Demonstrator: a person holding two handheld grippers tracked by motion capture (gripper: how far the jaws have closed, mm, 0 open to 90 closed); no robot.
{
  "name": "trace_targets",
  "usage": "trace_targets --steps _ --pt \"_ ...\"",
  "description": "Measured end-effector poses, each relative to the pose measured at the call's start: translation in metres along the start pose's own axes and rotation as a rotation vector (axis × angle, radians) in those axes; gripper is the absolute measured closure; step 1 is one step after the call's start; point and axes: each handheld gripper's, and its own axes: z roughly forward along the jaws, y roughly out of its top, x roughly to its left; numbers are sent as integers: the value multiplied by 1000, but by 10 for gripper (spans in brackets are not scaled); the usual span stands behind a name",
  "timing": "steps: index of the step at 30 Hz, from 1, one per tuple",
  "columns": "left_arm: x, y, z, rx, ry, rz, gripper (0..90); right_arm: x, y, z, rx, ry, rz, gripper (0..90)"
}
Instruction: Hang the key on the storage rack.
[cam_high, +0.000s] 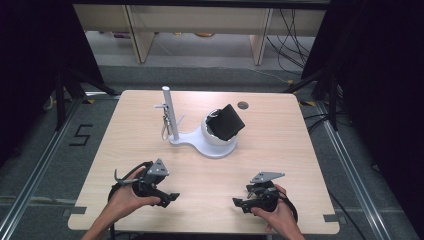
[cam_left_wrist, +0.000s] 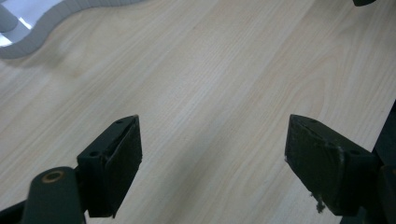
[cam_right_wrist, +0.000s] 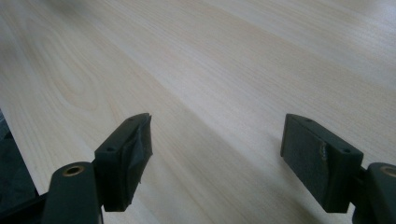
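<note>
Pale wood bench (cam_high: 280, 150) under both tongs, nothing gripped. Left tongs (cam_high: 171, 197) apart; right tongs (cam_high: 238, 203) apart too, both low near the person's edge. White stand (cam_high: 202, 142) lies ahead of them, between the two, slightly nearer the left tongs. Its bowl holds a black box (cam_high: 227, 121), tilted, leaning right. Post (cam_high: 169, 112) upright, keys (cam_high: 164, 129) hanging beside it.
</note>
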Motion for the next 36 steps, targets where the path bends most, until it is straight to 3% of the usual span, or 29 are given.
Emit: trace_targets --steps 2,6,11,12,14,16,17,19,21,29,36 --pt "-4 -2 5 5 12 18 188 -1 1 0 14 -2 -12 256" --pt "-16 -9 13 31 -10 42 184 2 1 0 16 2 -19 256" --pt "-26 -17 22 32 -28 45 184 2 1 1 4 1 -16 256" --pt "-28 -19 24 16 -27 27 184 2 1 1 3 2 -18 256" --pt "-29 -21 25 11 -26 26 184 2 1 2 4 2 -15 256" --pt "-29 -23 27 -3 -58 -1 184 2 1 1 19 2 -25 256" --pt "-29 -25 28 0 -53 -11 184 3 1 1 19 2 -25 256" --pt "-30 -26 27 14 -42 5 184 3 1 1 22 3 -17 256" --pt "-31 -29 27 6 -40 -11 184 3 1 0 31 4 -20 256" --pt "-39 -38 30 29 -53 -7 183 4 1 2 6 0 -20 256" --pt "-47 -44 32 43 -47 23 183 3 1 1 22 -2 -25 256"
